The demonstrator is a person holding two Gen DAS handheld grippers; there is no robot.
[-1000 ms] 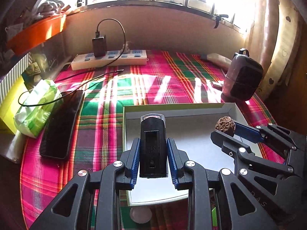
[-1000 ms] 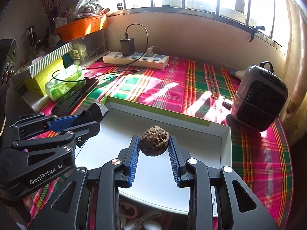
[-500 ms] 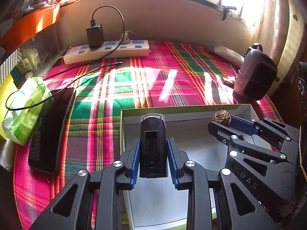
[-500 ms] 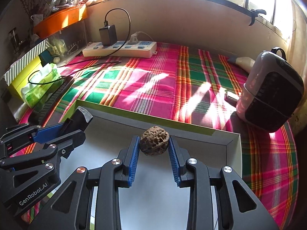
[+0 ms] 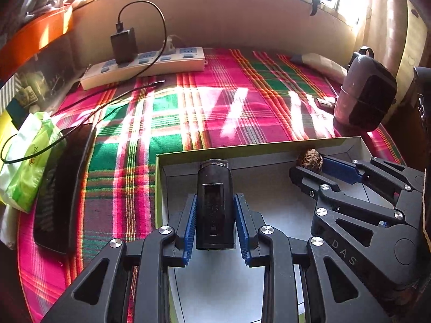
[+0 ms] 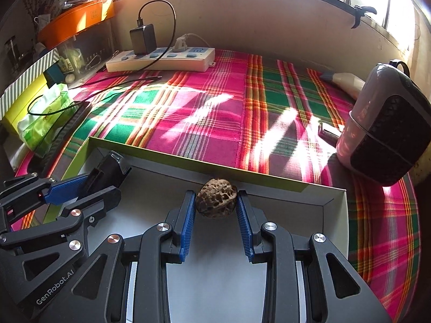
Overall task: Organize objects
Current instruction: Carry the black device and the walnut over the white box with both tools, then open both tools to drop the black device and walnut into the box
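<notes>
Between right gripper pads: walnut, probably.

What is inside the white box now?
Only both claws: the left claw grips a black device, the right claw a walnut. The box floor below them is hidden.

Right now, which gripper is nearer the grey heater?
Right. The right gripper, holding the walnut, is on the heater's side; the left gripper sits farther across the tray.

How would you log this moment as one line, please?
left gripper: shut on black device | right gripper: shut on walnut | both over box
</notes>
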